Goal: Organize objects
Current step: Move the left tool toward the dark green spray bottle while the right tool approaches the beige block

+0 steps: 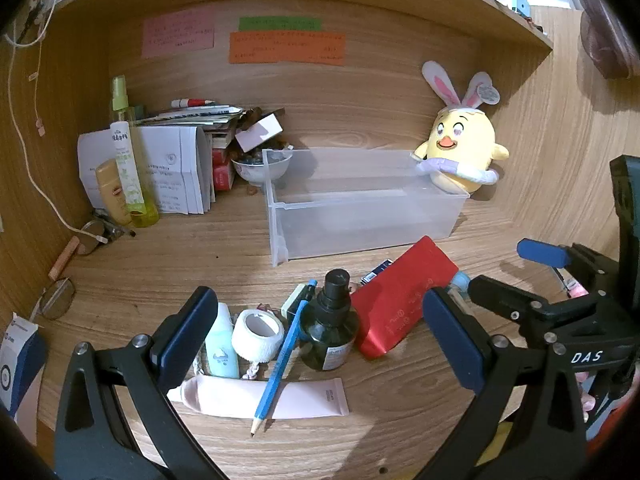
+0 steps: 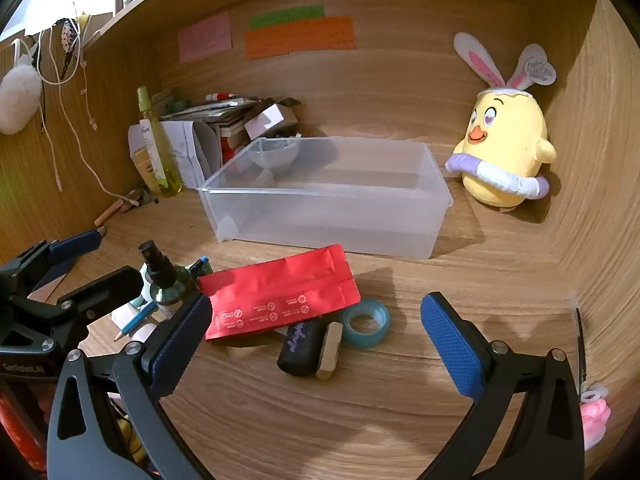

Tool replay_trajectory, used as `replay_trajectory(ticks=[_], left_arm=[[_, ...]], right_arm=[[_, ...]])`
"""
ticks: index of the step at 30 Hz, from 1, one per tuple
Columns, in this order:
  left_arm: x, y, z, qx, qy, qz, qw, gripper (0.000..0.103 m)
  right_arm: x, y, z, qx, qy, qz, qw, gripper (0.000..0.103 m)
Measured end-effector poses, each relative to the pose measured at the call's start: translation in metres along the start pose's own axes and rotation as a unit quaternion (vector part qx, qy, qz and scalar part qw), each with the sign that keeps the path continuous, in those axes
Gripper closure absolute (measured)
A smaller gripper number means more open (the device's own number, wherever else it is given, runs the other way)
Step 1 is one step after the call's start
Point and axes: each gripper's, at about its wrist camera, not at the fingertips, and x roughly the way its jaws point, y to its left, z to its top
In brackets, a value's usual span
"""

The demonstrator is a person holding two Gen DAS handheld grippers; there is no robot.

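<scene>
Above the wooden desk [image 2: 400,420], both grippers hover level with jaws spread and empty: left gripper [image 1: 320,340] over the dark bottle [image 1: 330,328], right gripper [image 2: 316,340] facing the red pouch [image 2: 280,300] before the clear bin [image 2: 320,216].

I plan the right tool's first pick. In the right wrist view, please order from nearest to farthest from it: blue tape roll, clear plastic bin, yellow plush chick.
1. Blue tape roll, on the desk just ahead of the open right tool.
2. Clear plastic bin, farther back, centre.
3. Yellow plush chick, in the far right corner.
</scene>
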Motion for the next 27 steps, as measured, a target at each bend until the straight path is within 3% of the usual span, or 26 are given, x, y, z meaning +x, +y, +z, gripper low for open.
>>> replay_trajectory(ticks=[7,9,11,22,27], left_arm=[[0.006,0.008,-0.003,-0.009,0.006,-0.014,0.9999,0.000],[0.007,0.010,-0.004,-0.011,0.009,-0.013,0.9998,0.015],[0.012,0.013,-0.004,-0.013,0.022,-0.016,0.9996,0.019],[0.022,0.035,-0.014,-0.041,0.046,-0.022,0.9979,0.019],[0.023,0.033,-0.016,-0.040,0.051,-0.030,0.9975,0.028]], right_arm=[[0.013,-0.002,-0.005,0.003,0.019,0.003,1.000,0.000],[0.015,-0.005,-0.006,0.006,0.022,0.001,1.000,0.000],[0.019,-0.008,-0.006,0.012,0.027,0.002,1.000,0.000],[0.028,-0.023,-0.009,0.035,0.036,0.012,0.999,0.000],[0.031,-0.025,-0.012,0.036,0.045,0.016,0.998,0.005]])
